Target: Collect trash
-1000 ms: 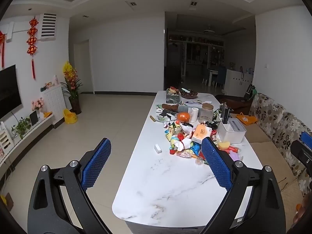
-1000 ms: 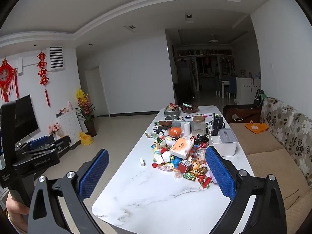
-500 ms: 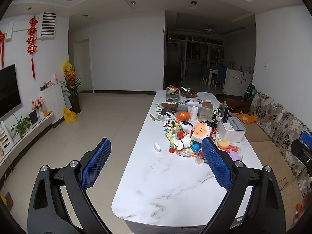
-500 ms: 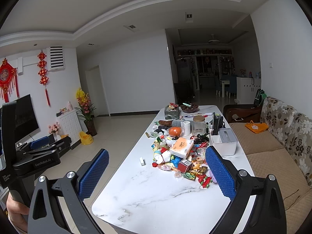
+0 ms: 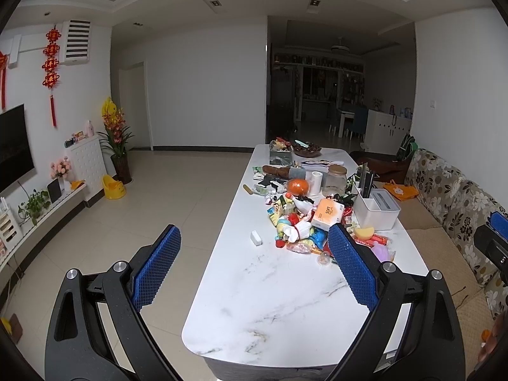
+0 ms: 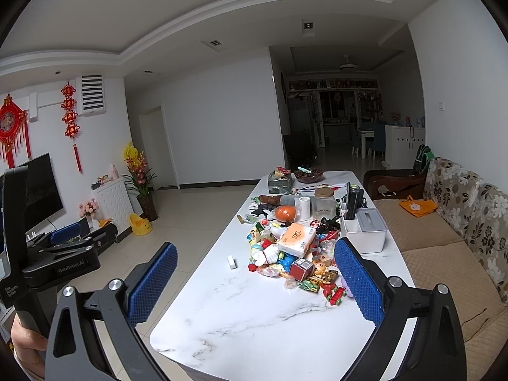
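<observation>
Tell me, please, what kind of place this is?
Most likely a home living room: a floral sofa beside a long marble table littered with wrappers and toys, a wall television, and a dining area beyond.

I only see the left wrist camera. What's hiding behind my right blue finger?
Observer: A red cube-shaped box, lying on the table.
Operator: Anything next to it?
Observer: A small doll figure, touching the box's right side.
Operator: Who's holding my gripper?
Observer: A hand wraps the handle of the left gripper, low at the right wrist view's left edge.
</observation>
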